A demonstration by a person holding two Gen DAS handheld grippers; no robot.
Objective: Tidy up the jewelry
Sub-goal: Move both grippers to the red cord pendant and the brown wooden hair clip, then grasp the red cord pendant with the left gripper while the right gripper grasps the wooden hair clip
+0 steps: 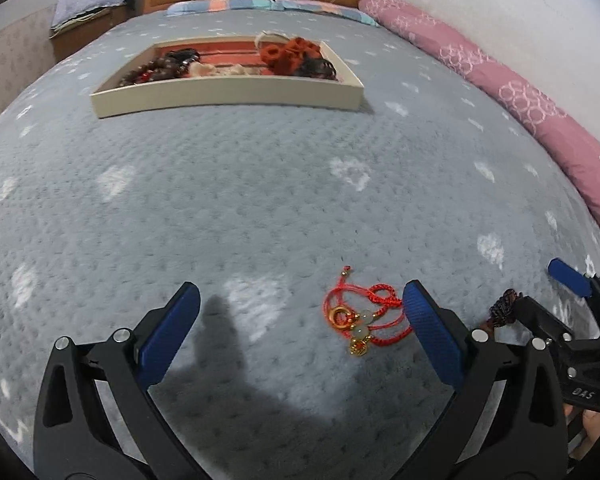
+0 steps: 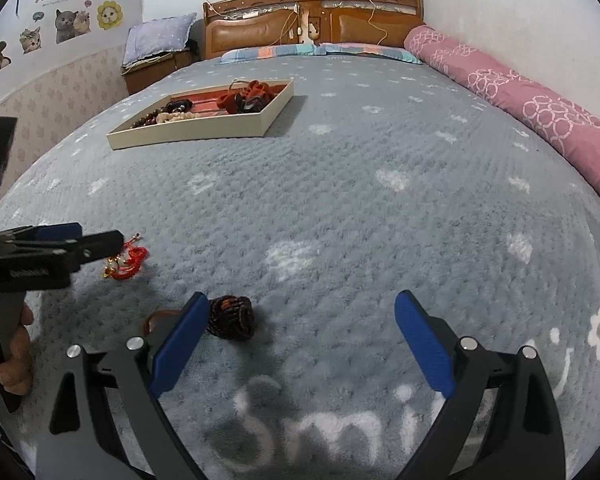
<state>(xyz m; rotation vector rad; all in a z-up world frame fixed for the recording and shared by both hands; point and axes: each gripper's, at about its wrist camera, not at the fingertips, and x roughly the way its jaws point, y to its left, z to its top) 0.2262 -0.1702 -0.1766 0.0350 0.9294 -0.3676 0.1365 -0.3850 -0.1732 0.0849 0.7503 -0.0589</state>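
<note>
Fingers (image 1: 180, 332) of both grippers wide, red cord bracelet (image 1: 360, 318) beside left, dark braided bracelet (image 2: 231, 317) beside right

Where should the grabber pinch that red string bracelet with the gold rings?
Probably the bunched red cord beside the gold rings of the red string bracelet, coming straight down with the open left gripper. It lies flat and limp on the blanket, so a side approach would just push it.

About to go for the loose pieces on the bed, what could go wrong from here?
The red cord bracelet lies off-centre, against one blue pad of the open left gripper; closing may pinch only a loop, or fleece from the blanket. The dark braided piece likewise sits beside a pad of the open right gripper. The tray lies farther up the bed, so dangling charms could snag.
</note>
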